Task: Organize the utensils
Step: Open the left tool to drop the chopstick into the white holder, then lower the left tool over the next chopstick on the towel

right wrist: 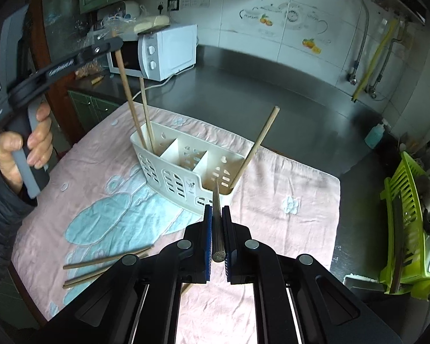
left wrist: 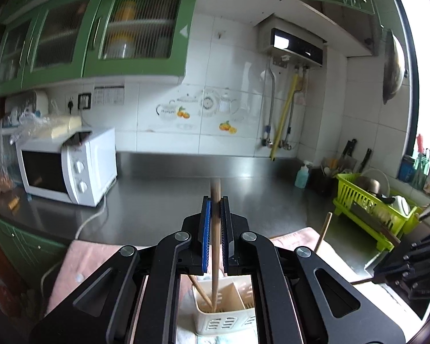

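Over the pink cloth [right wrist: 272,238], the left gripper [left wrist: 216,215] pinches a wooden chopstick [left wrist: 215,246] whose tip stands in the white caddy [right wrist: 186,172]'s end compartment; the right gripper [right wrist: 217,218] clamps another chopstick [right wrist: 216,229]. Light, stiff, slippery sticks suit a mid-shaft grip. Only the right view shows two loose chopsticks [right wrist: 106,266] near the cloth's near-left edge.
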